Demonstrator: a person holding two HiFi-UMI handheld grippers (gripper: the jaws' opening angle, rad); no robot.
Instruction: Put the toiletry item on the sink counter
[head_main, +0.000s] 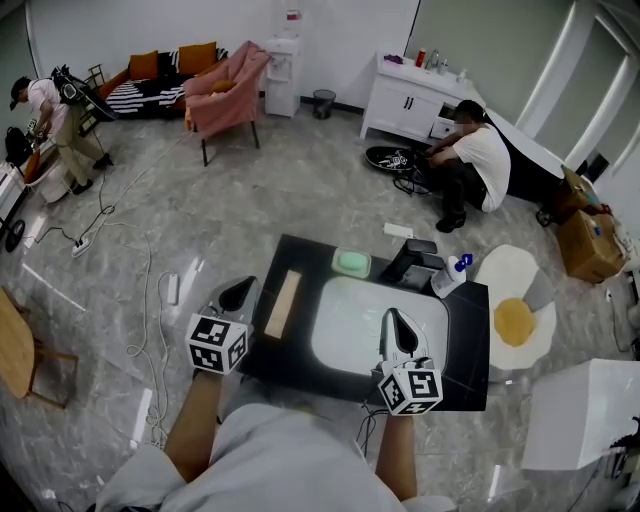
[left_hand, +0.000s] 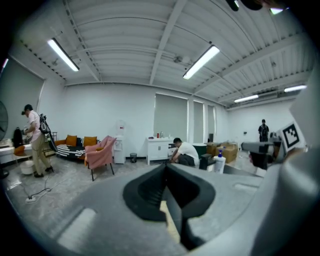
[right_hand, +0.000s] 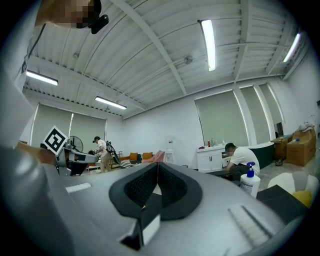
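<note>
While both grippers are held low at the near edge of the sink counter (head_main: 300, 255), step: judged to be either finished or not yet begun, since nothing is carried.
Left gripper (head_main: 237, 293): jaws closed tip to tip with nothing between them, as seen in the left gripper view (left_hand: 165, 169); placed at the left of the frame beside a wooden strip (head_main: 283, 304).
Right gripper (head_main: 396, 325): jaws likewise pressed together and empty (right_hand: 158, 167); placed over the white basin (head_main: 350, 330).
Task's thing: a pump bottle (head_main: 449, 277) is taken as the toiletry item; it appears to stand on the counter's upper right corner, well apart from both grippers.
Long axis: vertical, bottle upright (right_hand: 250, 182), blue pump head on top; the nozzle's heading is too small to be fixed.
Next move: if the bottle is to be shifted, the right gripper's jaws would need to be opened and brought level around its body.
Other: a green soap dish (head_main: 352, 263) is noted at the counter's far edge.
</note>
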